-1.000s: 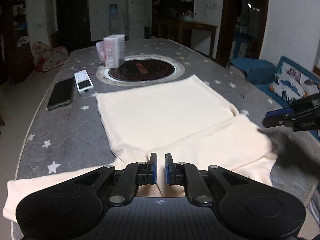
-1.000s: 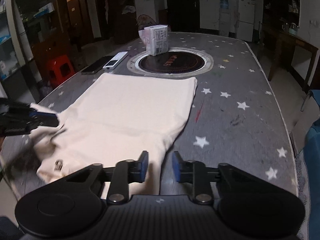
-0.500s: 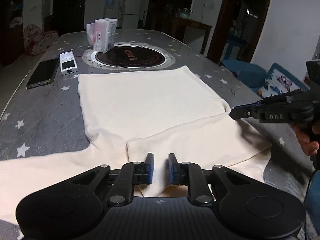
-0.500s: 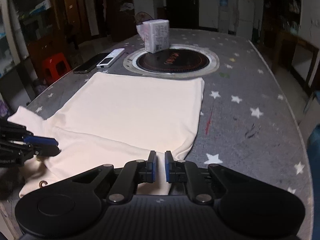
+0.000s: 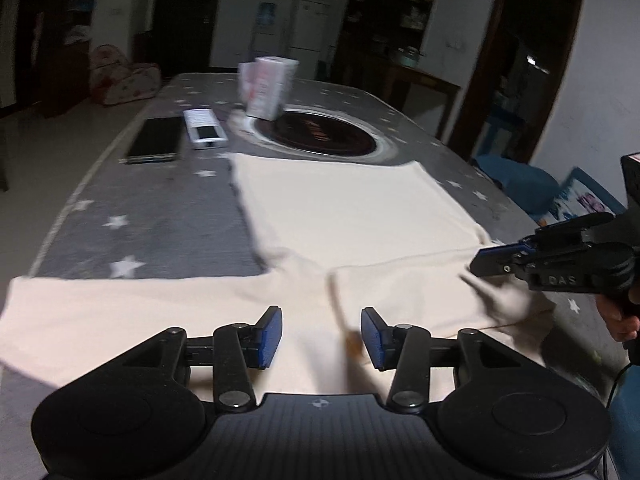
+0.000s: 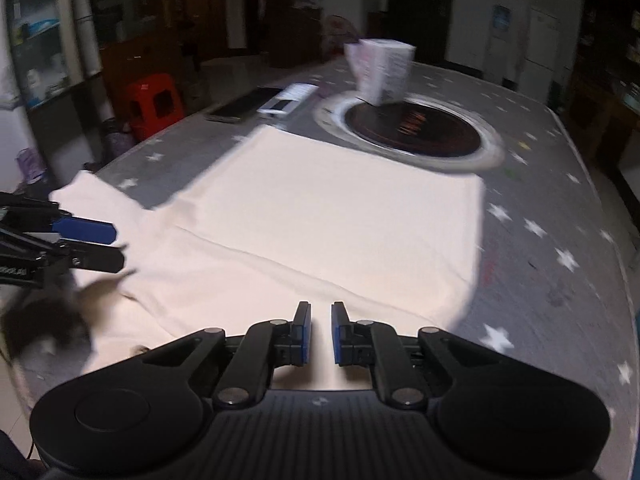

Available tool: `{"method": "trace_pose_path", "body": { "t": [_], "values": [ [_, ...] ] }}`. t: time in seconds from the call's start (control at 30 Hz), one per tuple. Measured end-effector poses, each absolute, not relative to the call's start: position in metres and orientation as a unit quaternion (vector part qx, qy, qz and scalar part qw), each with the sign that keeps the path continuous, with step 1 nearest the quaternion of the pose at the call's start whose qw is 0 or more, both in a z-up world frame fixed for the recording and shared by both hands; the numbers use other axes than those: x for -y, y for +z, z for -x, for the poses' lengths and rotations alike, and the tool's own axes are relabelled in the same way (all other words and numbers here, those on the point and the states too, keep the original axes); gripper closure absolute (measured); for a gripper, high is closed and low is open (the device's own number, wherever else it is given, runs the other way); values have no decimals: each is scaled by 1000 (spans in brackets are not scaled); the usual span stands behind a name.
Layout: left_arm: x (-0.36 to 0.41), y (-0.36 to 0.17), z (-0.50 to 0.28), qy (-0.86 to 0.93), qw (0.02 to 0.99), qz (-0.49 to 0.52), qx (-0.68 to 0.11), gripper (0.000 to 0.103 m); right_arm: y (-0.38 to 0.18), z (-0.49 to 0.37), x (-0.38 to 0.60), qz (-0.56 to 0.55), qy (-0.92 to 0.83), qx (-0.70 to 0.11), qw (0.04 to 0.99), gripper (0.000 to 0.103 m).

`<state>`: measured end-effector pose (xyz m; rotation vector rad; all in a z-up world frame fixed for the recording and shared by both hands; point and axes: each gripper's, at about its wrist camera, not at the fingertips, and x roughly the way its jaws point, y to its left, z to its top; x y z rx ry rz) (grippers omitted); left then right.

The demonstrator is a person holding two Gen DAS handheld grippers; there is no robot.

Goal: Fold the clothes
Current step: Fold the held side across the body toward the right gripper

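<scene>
- at the far left of the bench (image 5: pixel 132 240) the dark phone (image 5: pixel 154 140) and the white remote (image 5: pixel 205 133) lie side by side, well apart from the cloth, so they stay out of the way of your folds.
- the cream garment (image 5: pixel 352 208) lies spread flat along the middle of the bench, its far hem just short of the round inset hob (image 5: pixel 320 136). its left sleeve (image 5: pixel 100 312) is still stretched out flat toward the bench edge, not yet folded.
- your left tool (image 5: pixel 321 332) sits low over the near edge of the garment with its jaws opening. cloth lies under the gap, but the pads press on nothing, so it reads as released, most likely having just let the folded sleeve go.
- the right sleeve (image 5: pixel 420 292) lies folded inward across the chest, which is why a second layer with its own edge shows there.
- your right tool (image 6: pixel 320 332) is clenched almost tight, and only a slim gap shows between the pads. it rests at the near right part of the garment, but i cannot tell whether any cloth is pinched in it. from the left view it hovers at the sleeve fold by the armpit.
- for containers, the only one is the white carton (image 6: pixel 382 70) standing upright on the hob rim, beyond the garment. its top is blurred, so you cannot see what is in it.
- next, by my reckoning, you take the left sleeve.
</scene>
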<state>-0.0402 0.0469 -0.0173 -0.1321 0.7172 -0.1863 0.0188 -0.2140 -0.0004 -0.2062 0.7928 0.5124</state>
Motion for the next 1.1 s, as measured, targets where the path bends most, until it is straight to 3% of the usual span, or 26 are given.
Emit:
{"method": "trace_pose_path", "body": {
  "t": [0.5, 0.63, 0.87, 0.93, 1.0, 1.1],
  "values": [
    [-125, -10, 69, 36, 940, 95, -326, 46, -5, 22, 130, 174, 341, -353, 853, 93],
    [-135, -12, 72, 43, 939, 105, -325, 45, 4, 34, 121, 216, 362, -334, 843, 83],
    [-141, -13, 76, 51, 938, 117, -324, 40, -11, 49, 92, 331, 375, -285, 818, 82],
    [-143, -13, 77, 57, 937, 118, -322, 38, -16, 50, 86, 347, 380, -282, 810, 84],
    [-146, -12, 78, 63, 937, 119, -322, 38, -15, 50, 85, 343, 377, -279, 814, 96],
    [-152, -12, 77, 78, 937, 125, -318, 38, -11, 42, 88, 298, 371, -294, 829, 97]
  ]
}}
